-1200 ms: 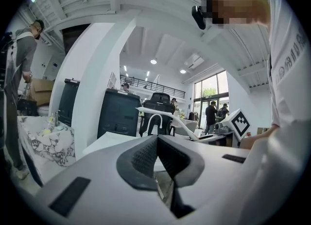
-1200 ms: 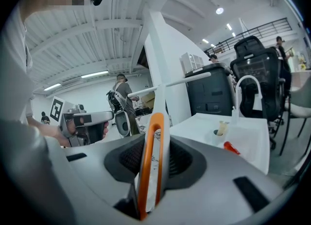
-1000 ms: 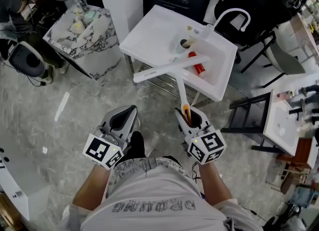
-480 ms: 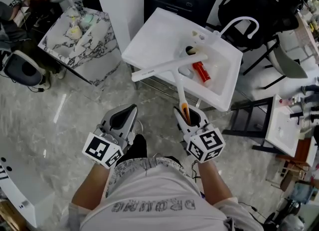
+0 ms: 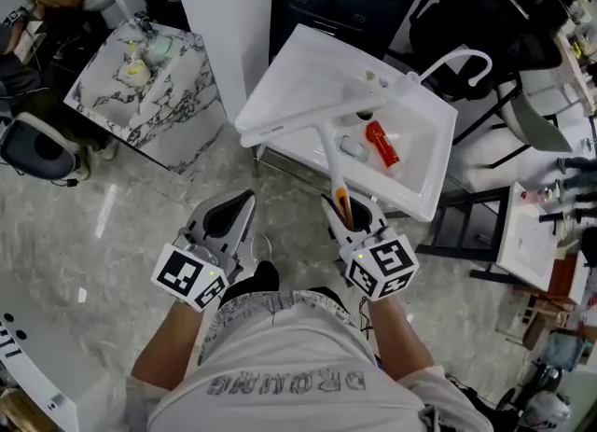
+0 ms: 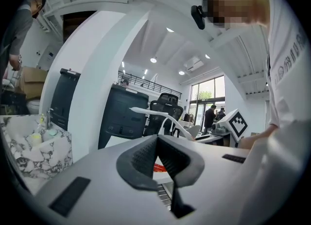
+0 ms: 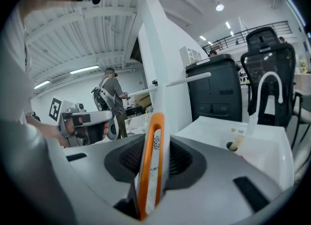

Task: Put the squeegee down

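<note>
My right gripper point(image 5: 347, 210) is shut on the orange-looped handle of a white squeegee point(image 5: 331, 155). The squeegee's long blade point(image 5: 303, 115) lies crosswise in the air over the front of the white sink point(image 5: 298, 57). In the right gripper view the handle point(image 7: 155, 136) stands upright between the dark pads, which press on it. My left gripper point(image 5: 233, 211) is held beside it at the same height, shut with nothing in it; its pads point(image 6: 146, 157) meet at the tips. From the left gripper view the squeegee point(image 6: 146, 111) shows ahead to the right.
The sink basin holds a red bottle point(image 5: 381, 144) and a small pale object point(image 5: 353, 148); a curved white faucet point(image 5: 459, 59) rises at its back. A marble-patterned cabinet point(image 5: 140, 80) stands left, a black chair point(image 5: 485, 10) behind, another white sink point(image 5: 527, 234) and black stand point(image 5: 457, 225) right.
Both grippers have moved forward together toward the sink. The squeegee blade, earlier over the basin's front rim, now reaches over the sink's counter. Neither grip has changed.
</note>
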{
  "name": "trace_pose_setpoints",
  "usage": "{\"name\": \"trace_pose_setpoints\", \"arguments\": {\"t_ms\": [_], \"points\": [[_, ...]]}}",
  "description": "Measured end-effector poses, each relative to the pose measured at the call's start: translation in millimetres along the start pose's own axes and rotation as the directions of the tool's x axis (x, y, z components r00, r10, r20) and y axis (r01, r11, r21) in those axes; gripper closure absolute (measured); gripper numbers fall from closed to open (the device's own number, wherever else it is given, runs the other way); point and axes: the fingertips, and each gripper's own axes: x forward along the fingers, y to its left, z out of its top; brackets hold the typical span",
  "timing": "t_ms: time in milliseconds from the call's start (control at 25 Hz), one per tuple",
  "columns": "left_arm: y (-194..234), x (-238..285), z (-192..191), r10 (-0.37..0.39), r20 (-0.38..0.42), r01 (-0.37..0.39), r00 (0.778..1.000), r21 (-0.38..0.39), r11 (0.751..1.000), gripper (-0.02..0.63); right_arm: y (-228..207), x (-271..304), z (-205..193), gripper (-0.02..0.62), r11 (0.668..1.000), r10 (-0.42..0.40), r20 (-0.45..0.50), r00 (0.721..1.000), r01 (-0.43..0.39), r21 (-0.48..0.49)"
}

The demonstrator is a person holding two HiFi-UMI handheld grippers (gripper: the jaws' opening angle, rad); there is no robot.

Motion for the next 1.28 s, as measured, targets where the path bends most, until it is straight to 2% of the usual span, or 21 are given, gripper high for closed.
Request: {"name": "trace_pose_setpoints", "arguments": {"t_ms": [400, 680, 1280], "points": [[50, 10, 17, -0.031, 0.004, 0.031, 0.999, 0.005, 0.999, 0.586, 3, 43, 27, 0.491, 0.999, -0.044, 0.023, 0.999, 0.044, 0.006], [76, 15, 22, -0.035, 0.0, 0.035, 0.999, 0.002, 0.999, 0.586, -1, 65, 31, 0.491, 0.998, -0.054, 0.027, 0.998, 0.054, 0.012], [100, 53, 25, -0.012, -0.01, 0.012, 1.0, 0.01, 1.0, 0.586, -38, 96, 42, 0.491, 0.997, -0.059, 0.017, 0.998, 0.058, 0.049]]}}
